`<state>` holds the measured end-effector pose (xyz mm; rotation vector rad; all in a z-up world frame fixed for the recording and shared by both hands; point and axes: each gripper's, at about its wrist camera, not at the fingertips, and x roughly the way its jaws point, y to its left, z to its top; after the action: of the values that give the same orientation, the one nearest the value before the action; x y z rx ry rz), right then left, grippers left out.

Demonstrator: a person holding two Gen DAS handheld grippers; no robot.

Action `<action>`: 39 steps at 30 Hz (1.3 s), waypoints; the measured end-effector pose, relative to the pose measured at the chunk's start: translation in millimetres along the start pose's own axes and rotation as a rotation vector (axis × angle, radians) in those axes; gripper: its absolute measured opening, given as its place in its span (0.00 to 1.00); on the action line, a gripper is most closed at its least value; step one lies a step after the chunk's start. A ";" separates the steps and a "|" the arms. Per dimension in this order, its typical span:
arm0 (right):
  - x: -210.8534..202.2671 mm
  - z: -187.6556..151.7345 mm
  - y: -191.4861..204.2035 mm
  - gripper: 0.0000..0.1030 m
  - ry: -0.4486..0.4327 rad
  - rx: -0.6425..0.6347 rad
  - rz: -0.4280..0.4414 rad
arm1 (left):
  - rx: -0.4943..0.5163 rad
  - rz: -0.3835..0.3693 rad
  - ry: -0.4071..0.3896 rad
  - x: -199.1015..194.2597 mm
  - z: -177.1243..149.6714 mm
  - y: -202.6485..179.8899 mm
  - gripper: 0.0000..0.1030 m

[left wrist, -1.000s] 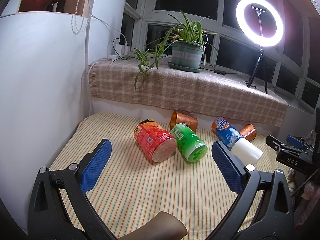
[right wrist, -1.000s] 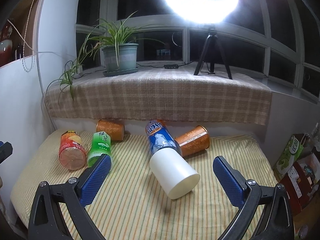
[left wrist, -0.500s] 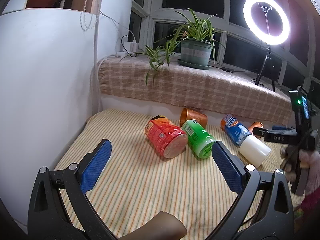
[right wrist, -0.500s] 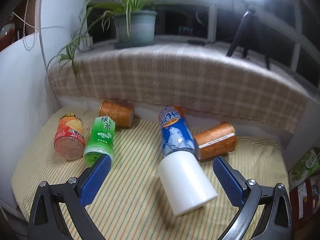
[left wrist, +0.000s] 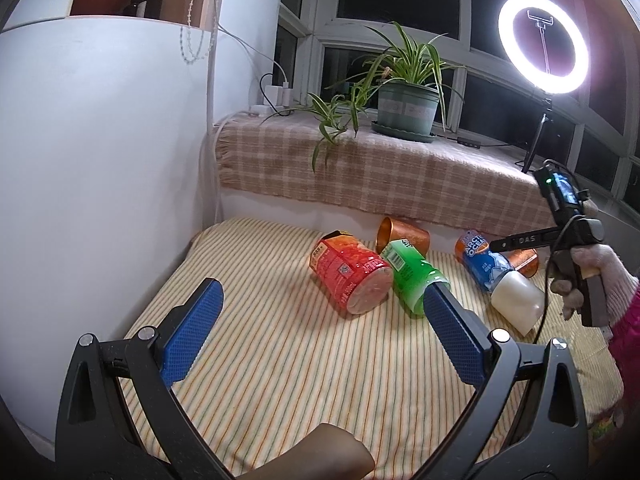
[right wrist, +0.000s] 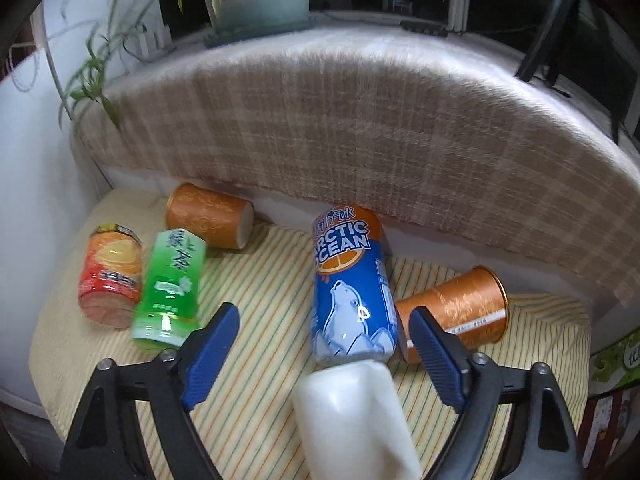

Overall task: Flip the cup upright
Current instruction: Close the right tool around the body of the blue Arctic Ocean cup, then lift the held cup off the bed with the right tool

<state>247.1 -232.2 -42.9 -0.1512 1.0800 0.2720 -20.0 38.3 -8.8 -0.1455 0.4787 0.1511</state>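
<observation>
A white cup (right wrist: 352, 420) lies on its side on the striped mat, its closed end against a blue Arctic Ocean can (right wrist: 350, 288). My right gripper (right wrist: 324, 320) is open, its blue fingers on either side of the white cup and the can's lower end, touching neither. In the left wrist view the white cup (left wrist: 516, 300) lies at the right, with the right gripper's black body (left wrist: 560, 236) just above it. My left gripper (left wrist: 320, 312) is open and empty, low over the near part of the mat.
Also lying on the striped mat (left wrist: 280, 360): a red can (left wrist: 352, 276), a green can (left wrist: 412, 276), an orange cup (right wrist: 208, 220) by the back ledge and another orange cup (right wrist: 456, 308) right of the blue can. A plaid-covered ledge (right wrist: 360, 120) holds a potted plant (left wrist: 404, 100) and a ring light (left wrist: 544, 40).
My right gripper has moved forward and down, so the white cup now lies between its fingers. My left gripper has drawn back and up a little.
</observation>
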 end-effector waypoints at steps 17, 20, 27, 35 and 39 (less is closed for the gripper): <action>60.2 28.5 2.1 0.74 0.164 -0.054 -0.081 | -0.018 0.029 0.000 -3.0 0.0 14.0 0.99; 65.7 30.7 3.9 0.70 0.187 -0.066 -0.097 | -0.018 0.029 -0.002 -4.0 -0.9 14.2 0.99; 85.7 34.5 6.7 0.69 0.212 -0.088 -0.121 | -0.022 0.032 -0.001 -3.2 -1.3 14.9 0.99; 104.4 31.5 10.8 0.61 0.225 -0.101 -0.131 | -0.024 0.032 0.000 -3.5 -1.2 15.3 0.99; 104.1 31.4 13.6 0.60 0.216 -0.087 -0.097 | -0.022 0.032 -0.003 -3.2 -0.7 15.4 0.99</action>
<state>315.8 -196.1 -120.3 -0.3156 1.2712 0.2184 -25.9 52.9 -9.5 -0.1593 0.4762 0.1876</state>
